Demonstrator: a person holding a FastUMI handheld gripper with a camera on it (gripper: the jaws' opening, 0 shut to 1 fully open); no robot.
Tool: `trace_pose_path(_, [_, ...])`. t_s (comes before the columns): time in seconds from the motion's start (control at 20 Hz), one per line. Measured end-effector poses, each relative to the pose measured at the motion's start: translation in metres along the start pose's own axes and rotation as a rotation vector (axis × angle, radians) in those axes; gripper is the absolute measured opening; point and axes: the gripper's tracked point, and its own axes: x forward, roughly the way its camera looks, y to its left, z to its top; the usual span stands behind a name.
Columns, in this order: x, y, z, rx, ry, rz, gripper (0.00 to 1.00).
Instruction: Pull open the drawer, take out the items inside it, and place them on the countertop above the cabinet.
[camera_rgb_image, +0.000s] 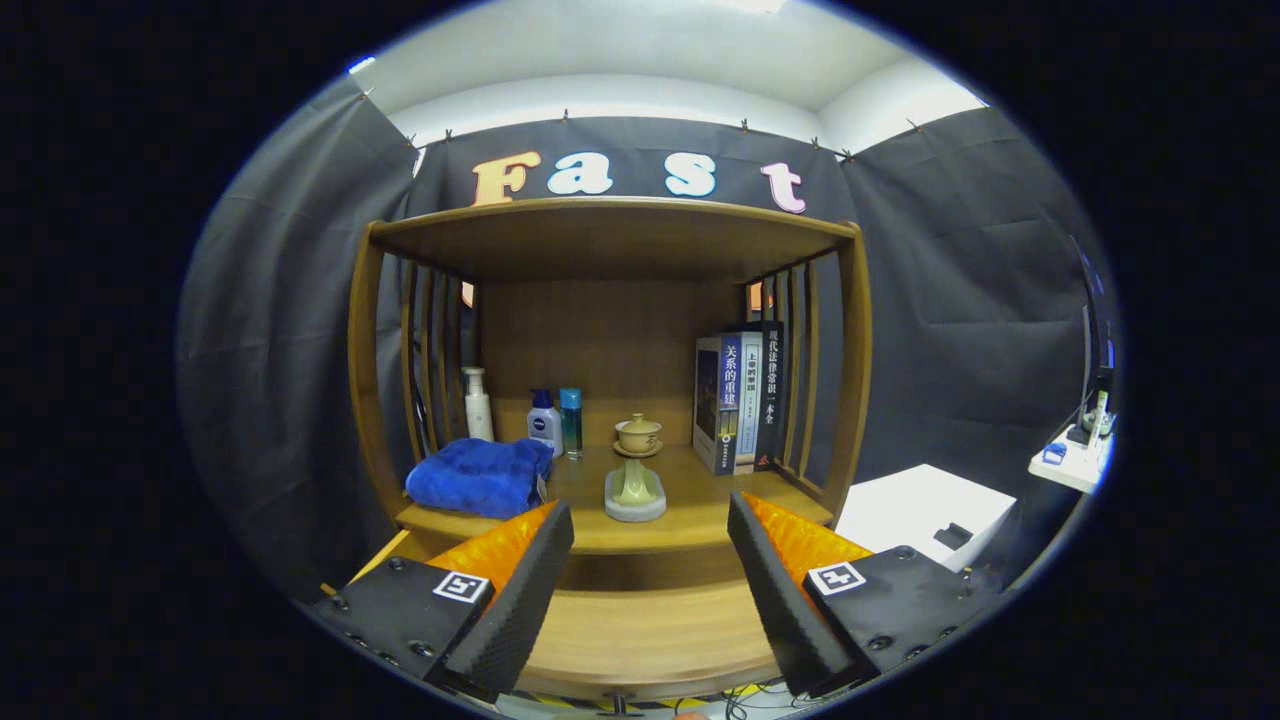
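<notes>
While spread wide and clamping nothing, gripper (650, 510) aimed at the wooden cabinet (858, 350). Fingers level with the front edge of the countertop (700, 520), one to each side of its middle stretch.

Below that edge, between the fingers and nearer than the countertop: a flat wooden surface, taken for the drawer (640, 630). Cannot tell whether pulled out or shut, nor whether anything lies in it.

On the countertop, beyond the fingertips:
- folded blue towel (480, 478), just past the left finger
- white pump bottle (478, 405) behind the towel, against the slatted side
- blue-capped bottle (543, 420) and slim teal bottle (571, 420), side by side, upright
- lidded tea cup (638, 435) resting on a pale stand (635, 490), straight ahead between the fingers
- row of books (740, 400) standing upright against the right slats

Printed characters down the book spines; small logo on the blue-capped bottle.
</notes>
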Motion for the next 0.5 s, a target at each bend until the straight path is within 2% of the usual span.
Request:
trace_pose_path(0.2, [-0.031, 0.006, -0.030, 0.009, -0.008, 0.057, 1.00])
trace_pose_path(0.5, [-0.054, -0.008, -0.068, 0.047, 0.013, 0.035, 1.00])
